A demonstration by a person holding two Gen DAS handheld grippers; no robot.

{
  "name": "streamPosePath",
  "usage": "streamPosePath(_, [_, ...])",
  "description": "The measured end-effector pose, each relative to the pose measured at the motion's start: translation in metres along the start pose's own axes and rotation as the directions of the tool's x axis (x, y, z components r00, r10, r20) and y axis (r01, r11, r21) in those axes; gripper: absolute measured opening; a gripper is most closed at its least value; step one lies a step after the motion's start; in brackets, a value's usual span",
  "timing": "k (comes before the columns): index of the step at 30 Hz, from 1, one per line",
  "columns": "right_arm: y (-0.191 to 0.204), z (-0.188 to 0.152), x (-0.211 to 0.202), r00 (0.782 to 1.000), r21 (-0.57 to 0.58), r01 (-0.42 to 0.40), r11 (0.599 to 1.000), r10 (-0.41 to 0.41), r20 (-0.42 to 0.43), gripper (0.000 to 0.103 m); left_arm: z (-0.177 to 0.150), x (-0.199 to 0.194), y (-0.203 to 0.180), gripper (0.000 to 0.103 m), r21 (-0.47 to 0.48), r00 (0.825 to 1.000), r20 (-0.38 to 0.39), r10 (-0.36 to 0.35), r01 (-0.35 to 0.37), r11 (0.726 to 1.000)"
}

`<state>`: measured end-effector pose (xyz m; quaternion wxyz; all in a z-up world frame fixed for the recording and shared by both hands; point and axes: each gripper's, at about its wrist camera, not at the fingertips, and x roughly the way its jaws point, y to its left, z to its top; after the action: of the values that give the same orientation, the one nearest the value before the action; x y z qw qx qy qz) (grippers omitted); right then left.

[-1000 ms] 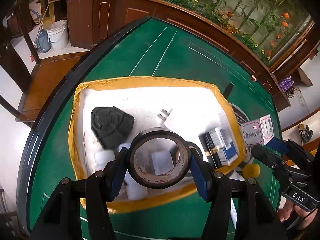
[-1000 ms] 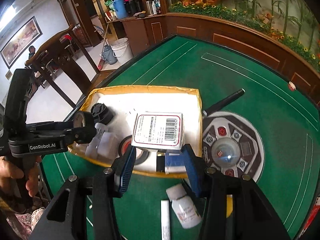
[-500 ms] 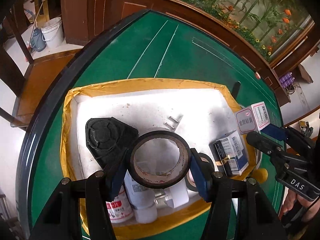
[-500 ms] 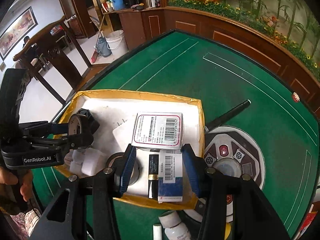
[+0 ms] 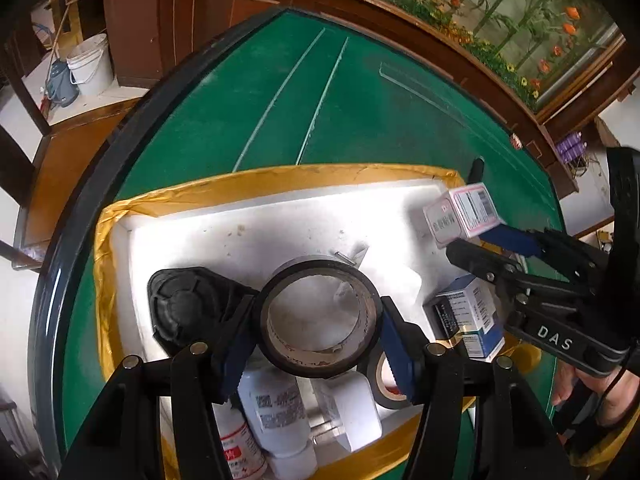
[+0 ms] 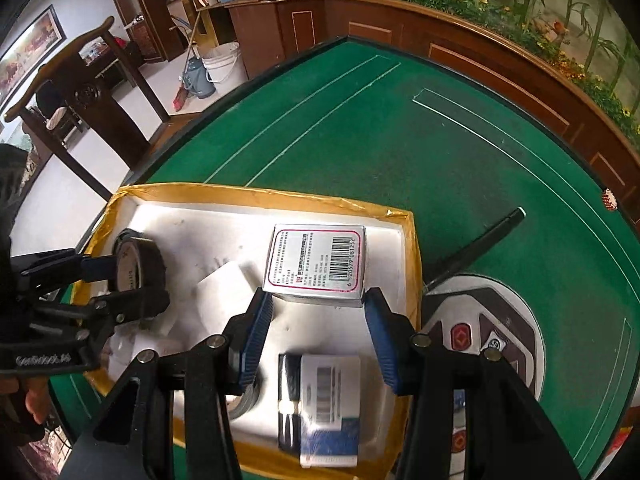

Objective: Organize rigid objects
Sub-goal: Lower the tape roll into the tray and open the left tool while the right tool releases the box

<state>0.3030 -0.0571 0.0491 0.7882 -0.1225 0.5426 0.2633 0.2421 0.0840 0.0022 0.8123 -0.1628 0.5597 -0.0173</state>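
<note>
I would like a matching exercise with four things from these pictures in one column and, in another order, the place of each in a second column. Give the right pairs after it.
Things:
1. roll of black tape
2. pink-edged box with a barcode
3. black pen
4. blue and white box

Places:
A. lying on the green table, outside the tray
B. held in the right gripper
C. lying on the white floor of the tray
D. held in the left gripper

Pairs: 1-D, 2-B, 3-A, 4-C
</note>
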Motion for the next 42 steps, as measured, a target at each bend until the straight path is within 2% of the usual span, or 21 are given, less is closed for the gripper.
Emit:
streamPosePath(11, [-0.013, 0.004, 0.033, 0.998, 0.027, 0.025, 0.999, -0.024, -0.054, 0.047, 0.018, 0.012, -0.005, 0.063, 0.048, 1.000, -0.001, 0.028, -0.028, 0.998])
streamPosePath(19, [-0.012, 0.014, 0.041, 0.999, 0.044, 0.027, 0.999, -0.026, -0.037, 0.047, 0.036, 0.021, -0.010, 0.063, 0.094, 0.996, 0.030, 0.088, -0.090, 0.992])
streamPosePath(23, [-0.009, 0.013, 0.041, 0.999, 0.022, 0.033, 0.999, -0.032, -0.035, 0.047, 0.024, 0.022, -0.018, 0.063, 0.190, 0.990, 0.039, 0.133, -0.138, 0.972])
streamPosePath(29, [-0.011, 0.010, 0.035, 0.999, 0.017, 0.025, 1.000, -0.025, -0.023, 0.047, -0.006, 0.005, -0.008, 0.063, 0.201, 0.995, 0.028, 0.094, -0.098, 0.975])
streamPosePath(32, [-0.009, 0.010, 0.035, 0.999, 0.006, 0.019, 1.000, -0.019, -0.027, 0.047, -0.008, 0.004, -0.004, 0.063, 0.177, 0.997, -0.006, 0.071, -0.069, 0.982])
streamPosePath(37, [-0.003, 0.009, 0.040, 0.999, -0.021, 0.032, 0.999, -0.032, -0.033, 0.047, -0.004, 0.015, -0.016, 0.064, 0.221, 0.994, -0.033, 0.103, -0.093, 0.971])
streamPosePath(42, [-0.006, 0.013, 0.042, 0.999, -0.006, 0.040, 0.999, -0.040, -0.031, 0.047, 0.004, 0.022, -0.027, 0.064, 0.254, 0.990, -0.029, 0.142, -0.130, 0.958])
